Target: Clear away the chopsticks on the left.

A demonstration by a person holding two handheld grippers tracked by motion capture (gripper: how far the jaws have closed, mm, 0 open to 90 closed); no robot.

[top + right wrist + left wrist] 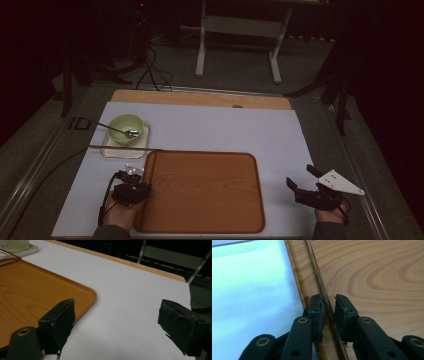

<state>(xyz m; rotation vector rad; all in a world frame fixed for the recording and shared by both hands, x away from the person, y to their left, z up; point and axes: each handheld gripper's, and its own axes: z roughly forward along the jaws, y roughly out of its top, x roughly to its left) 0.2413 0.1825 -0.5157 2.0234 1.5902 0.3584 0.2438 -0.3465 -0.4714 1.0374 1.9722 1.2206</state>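
In the high view, the left gripper point(134, 176) is set at the left rim of the rectangular wooden tray point(200, 192); the right gripper point(301, 180) is held spread beside its right edge. In the left gripper view, the rim is straddled by slightly parted jaws, apparently unpinched. In the right gripper view, wide jaws hover over the white tabletop point(130, 302). Lifted one-sided, the tray could tilt or slip.

White-covered table point(210, 130) — wooden tray point(205, 192), small dish point(111, 150).

Black fingers point(315, 312), brass-coloured rivets
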